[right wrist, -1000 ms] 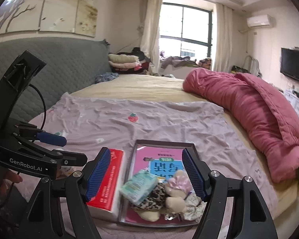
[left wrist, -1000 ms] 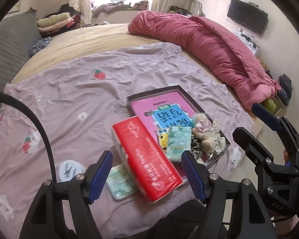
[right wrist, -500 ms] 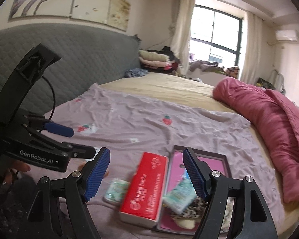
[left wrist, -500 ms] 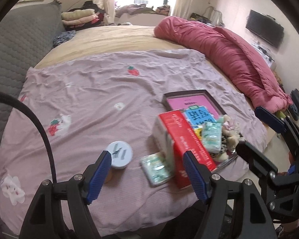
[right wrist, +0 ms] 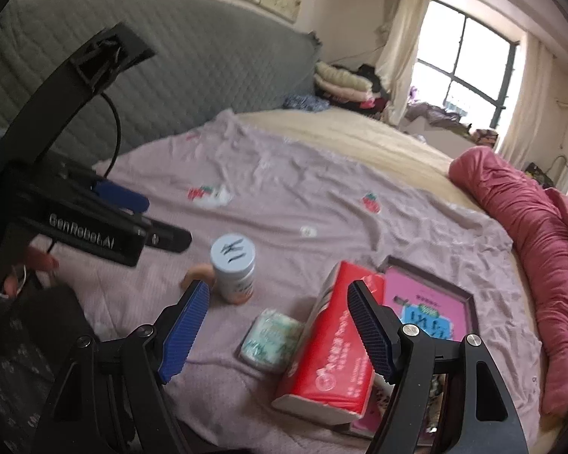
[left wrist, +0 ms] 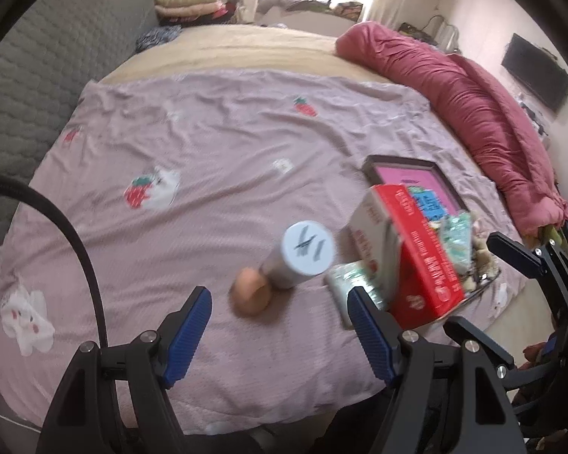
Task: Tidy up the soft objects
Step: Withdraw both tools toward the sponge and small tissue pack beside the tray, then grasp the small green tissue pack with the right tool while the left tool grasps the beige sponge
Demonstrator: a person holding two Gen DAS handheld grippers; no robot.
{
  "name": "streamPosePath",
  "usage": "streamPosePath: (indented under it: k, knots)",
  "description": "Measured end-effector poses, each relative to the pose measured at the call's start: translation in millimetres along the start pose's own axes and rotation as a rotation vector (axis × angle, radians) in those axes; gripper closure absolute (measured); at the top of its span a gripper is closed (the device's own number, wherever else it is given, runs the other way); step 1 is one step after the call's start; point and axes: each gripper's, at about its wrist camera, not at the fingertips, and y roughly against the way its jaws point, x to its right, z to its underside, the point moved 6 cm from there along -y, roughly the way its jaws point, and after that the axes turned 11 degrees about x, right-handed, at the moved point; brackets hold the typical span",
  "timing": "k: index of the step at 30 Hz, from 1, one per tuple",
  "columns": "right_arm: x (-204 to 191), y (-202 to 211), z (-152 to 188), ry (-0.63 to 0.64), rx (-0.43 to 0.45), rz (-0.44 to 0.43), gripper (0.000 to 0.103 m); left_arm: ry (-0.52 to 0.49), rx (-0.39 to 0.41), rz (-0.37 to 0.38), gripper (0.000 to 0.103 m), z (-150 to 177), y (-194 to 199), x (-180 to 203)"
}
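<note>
Both the left gripper (left wrist: 276, 325) and right gripper (right wrist: 280, 321) hung wide apart and empty over the bed's lilac sheet (left wrist: 216, 143), with the red tissue pack (right wrist: 333, 344) leaning against the tray (right wrist: 469, 299) and the small green pack (right wrist: 270, 335) just beside it.

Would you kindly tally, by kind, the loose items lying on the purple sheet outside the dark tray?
Red tissue packs: 1
Small green tissue packets: 1
White-capped bottles: 1
Tan rounded objects beside the bottle: 1
Total: 4
Both grippers hang open over them, holding nothing.
</note>
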Motion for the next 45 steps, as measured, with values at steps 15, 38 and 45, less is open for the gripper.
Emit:
streamPosePath:
  k: [15, 38, 45]
  knots:
    - [-55, -90, 74, 0.491, -0.346, -0.125, 0.026, 0.088, -0.183, 0.057, 0.029, 44, -69, -41]
    - [-32, -177, 130, 0.97, -0.759, -0.577, 0.023, 0.039, -0.267, 0.115, 0.029, 47, -143, -45]
    - [-15, -163, 119, 0.899, -0.659, -0.546, 0.046, 0.094, -0.239, 0.121, 0.039, 44, -154, -48]
